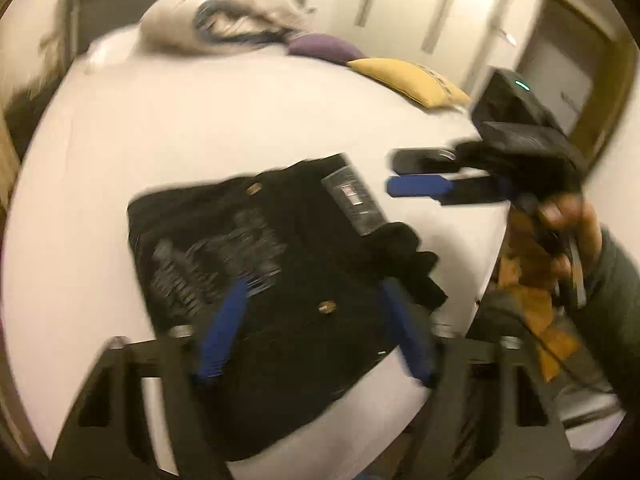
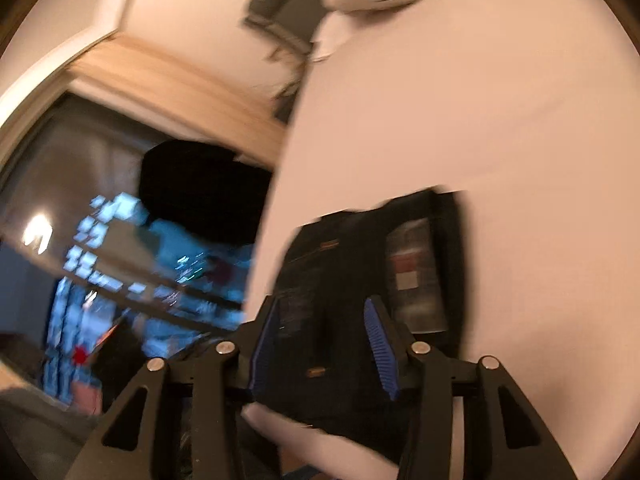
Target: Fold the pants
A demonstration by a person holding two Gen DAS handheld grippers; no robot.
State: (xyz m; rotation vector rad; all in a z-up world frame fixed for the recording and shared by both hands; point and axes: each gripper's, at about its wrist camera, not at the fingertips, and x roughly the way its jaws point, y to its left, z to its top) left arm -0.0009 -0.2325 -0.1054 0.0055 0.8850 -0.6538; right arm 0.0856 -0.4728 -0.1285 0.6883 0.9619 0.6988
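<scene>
The black pants [image 1: 280,280] lie folded in a compact bundle on the white bed [image 1: 200,128], with a grey label and brass buttons showing. My left gripper [image 1: 316,292] hovers over the bundle, open and empty. My right gripper [image 1: 394,174] shows in the left wrist view, to the right of the bundle above the bed, its jaws a little apart and holding nothing. In the right wrist view the pants [image 2: 344,272] lie between and beyond the open right gripper [image 2: 324,312]. Both views are motion-blurred.
A grey pillow [image 1: 224,16], a purple cushion [image 1: 320,46] and a yellow cushion [image 1: 412,80] lie at the bed's far side. The bed's edge [image 1: 488,256] runs to the right, with floor and clutter beyond. A dark window [image 2: 100,200] is left of the bed.
</scene>
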